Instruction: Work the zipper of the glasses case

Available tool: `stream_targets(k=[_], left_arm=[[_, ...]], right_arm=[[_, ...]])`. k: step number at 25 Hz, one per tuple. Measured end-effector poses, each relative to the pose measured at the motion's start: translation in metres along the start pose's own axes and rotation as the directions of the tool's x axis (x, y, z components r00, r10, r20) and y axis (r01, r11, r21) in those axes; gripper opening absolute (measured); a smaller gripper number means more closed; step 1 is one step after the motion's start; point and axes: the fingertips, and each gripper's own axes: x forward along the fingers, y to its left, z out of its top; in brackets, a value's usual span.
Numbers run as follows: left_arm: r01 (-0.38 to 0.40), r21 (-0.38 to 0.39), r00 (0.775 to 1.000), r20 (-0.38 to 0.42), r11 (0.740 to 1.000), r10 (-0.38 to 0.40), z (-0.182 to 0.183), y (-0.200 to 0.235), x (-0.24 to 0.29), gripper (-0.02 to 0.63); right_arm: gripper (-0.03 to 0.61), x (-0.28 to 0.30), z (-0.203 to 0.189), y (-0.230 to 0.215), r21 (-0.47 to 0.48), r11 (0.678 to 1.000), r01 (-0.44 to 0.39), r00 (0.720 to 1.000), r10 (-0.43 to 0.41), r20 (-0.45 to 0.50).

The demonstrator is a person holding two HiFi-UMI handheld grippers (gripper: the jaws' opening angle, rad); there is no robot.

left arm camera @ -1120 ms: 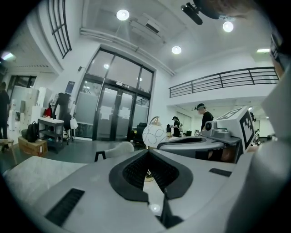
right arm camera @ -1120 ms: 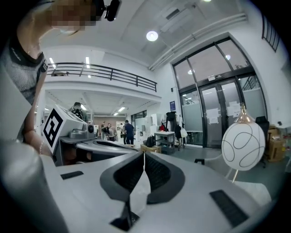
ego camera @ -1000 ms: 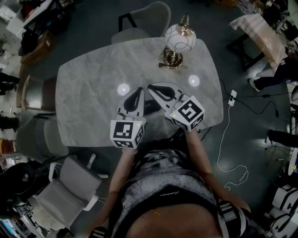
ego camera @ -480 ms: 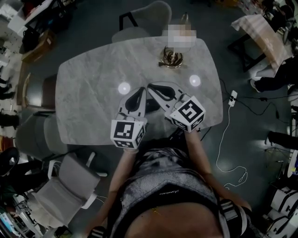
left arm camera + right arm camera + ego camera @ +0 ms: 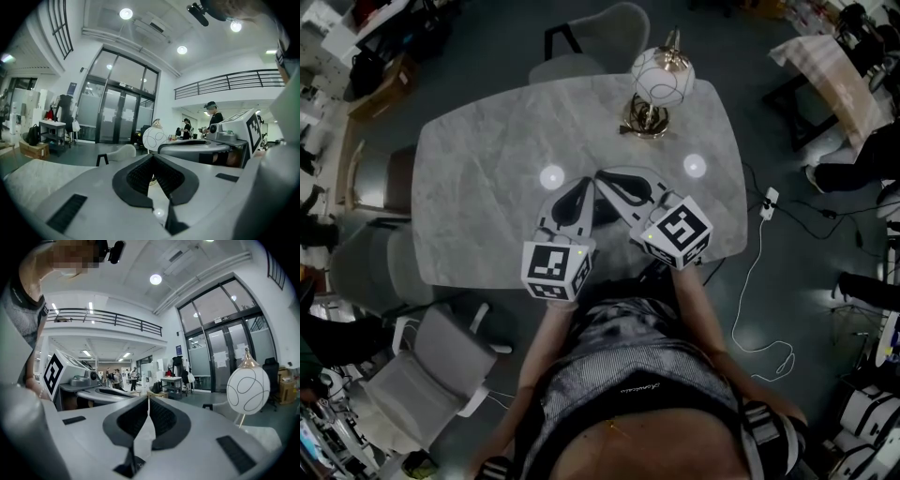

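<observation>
Apparently the glasses case [image 5: 606, 217] is the dark shape on the desk [image 5: 478, 178], on the person's side of the lamp [image 5: 661, 80] and farther from the lamp than either set of fingertips; the head view is small and dim there, so this is a reading rather than a certainty. It lies low between the bodies of the two tools, so the left gripper [image 5: 584, 181] and the right gripper [image 5: 602, 176] both reach past it, their tips nearly meeting on the lamp side of it. Its long axis seems to run across the person, from one tool toward the other, and neither hand looks clearly nearer. Both grippers are clenched on nothing: each gripper view shows the jaws meeting at the tips, with only bare desk showing through the gap behind them. Those views look out nearly level toward the lamp and the room, and the case is in neither. The coming move therefore seems to turn on drawing one tool away from the lamp and tipping it down, since the zipper sits behind and below the tips. Compared with a second ago almost nothing differs: both tools keep their place against the lamp, and the dark shape lies where it did
</observation>
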Motion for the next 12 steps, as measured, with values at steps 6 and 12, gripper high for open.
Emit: stream_targets(k=[6,12], left_arm=[[-0.017,-0.002,1.000,0.006,1.000,0.018,0.0010,-0.0013,-0.0038,0.006],[-0.030,-0.007,1.000,0.001,1.000,0.030,-0.0007,0.0004,-0.0094,0.006]], right_arm=[[0.063,-0.0026,0.0022,0.0033,-0.013,1.000,-0.003,1.000,0.003,0.001],[0.063,-0.0049,0.0022,0.0054,-0.018,1.000,0.007,1.000,-0.007,-0.004]])
